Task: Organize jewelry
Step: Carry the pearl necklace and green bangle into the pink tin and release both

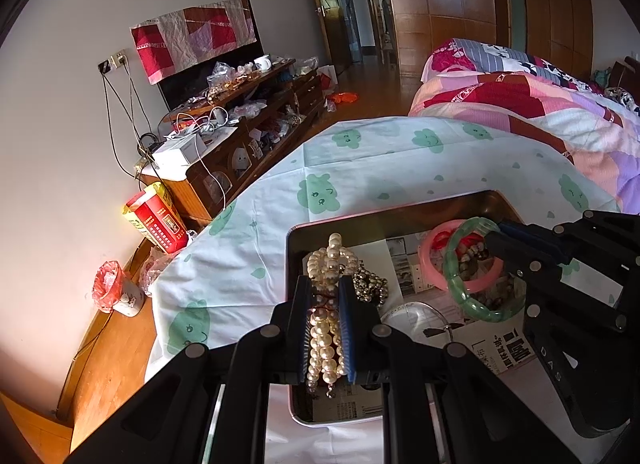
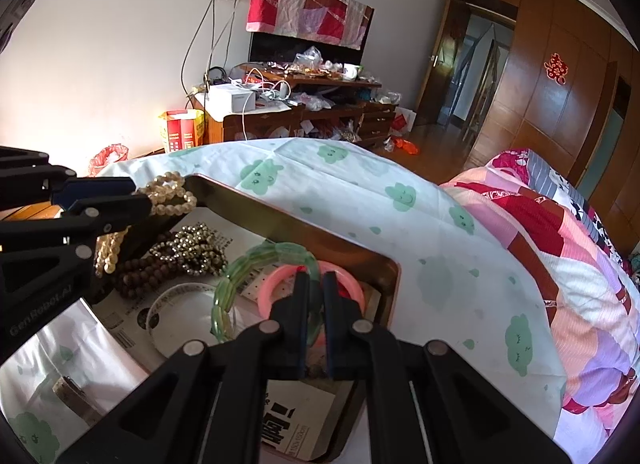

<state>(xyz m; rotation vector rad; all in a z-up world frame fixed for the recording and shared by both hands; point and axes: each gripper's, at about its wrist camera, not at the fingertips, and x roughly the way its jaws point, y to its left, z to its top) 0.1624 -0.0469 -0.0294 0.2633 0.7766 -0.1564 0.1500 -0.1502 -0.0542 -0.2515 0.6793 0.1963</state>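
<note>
"GenRobot.AI" is moulded on the left gripper (image 2: 136, 199); a red double-happiness sign (image 2: 555, 68) hangs on the wardrobe (image 2: 568, 111).

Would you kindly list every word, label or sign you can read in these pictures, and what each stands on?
"GenRobot.AI": side of the left gripper.
"DAS": side of the right gripper.
Red double-happiness sign: on the wardrobe door.
Large Chinese characters on the newspaper in the tray: not legible.
Red carton: print too small.

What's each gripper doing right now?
Left gripper: shut on the pearl strands.
Right gripper: shut on the green bangle.
</note>
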